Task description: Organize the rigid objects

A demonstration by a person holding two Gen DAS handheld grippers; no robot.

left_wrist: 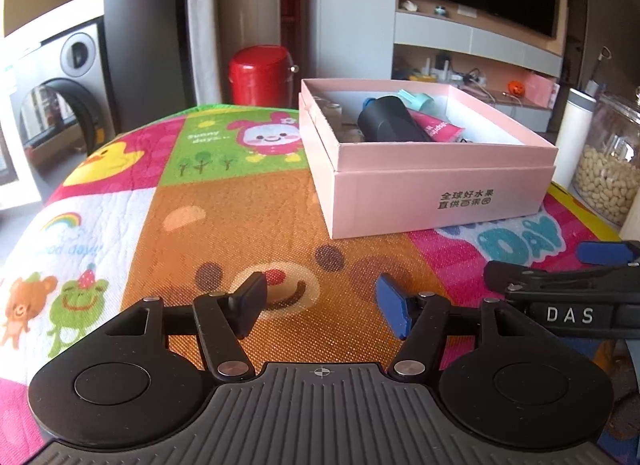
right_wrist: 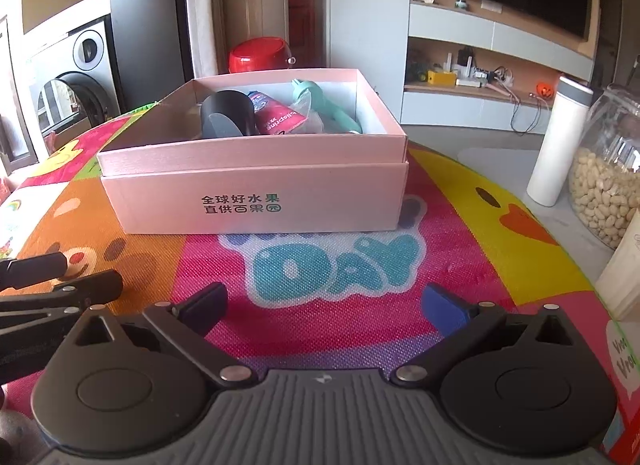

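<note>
Looks like the sorting is basically done: black cylinder (right_wrist: 226, 115), pink tube (right_wrist: 276, 118) and teal item (right_wrist: 320, 105) all sit inside the pink box (right_wrist: 256, 201) on the bench (right_wrist: 340, 305). Left gripper (left_wrist: 320, 303) and right gripper (right_wrist: 324, 309) both have fingers spread wide, holding nothing. Next is probably just backing off, or hunting for leftovers.

One pink box (right_wrist: 256, 193) holds one black cylinder (right_wrist: 226, 115), one pink tube (right_wrist: 276, 117) and one teal tool (right_wrist: 324, 105). One white bottle (right_wrist: 558, 141) and one jar of nuts (right_wrist: 604, 185) stand beside it.
</note>
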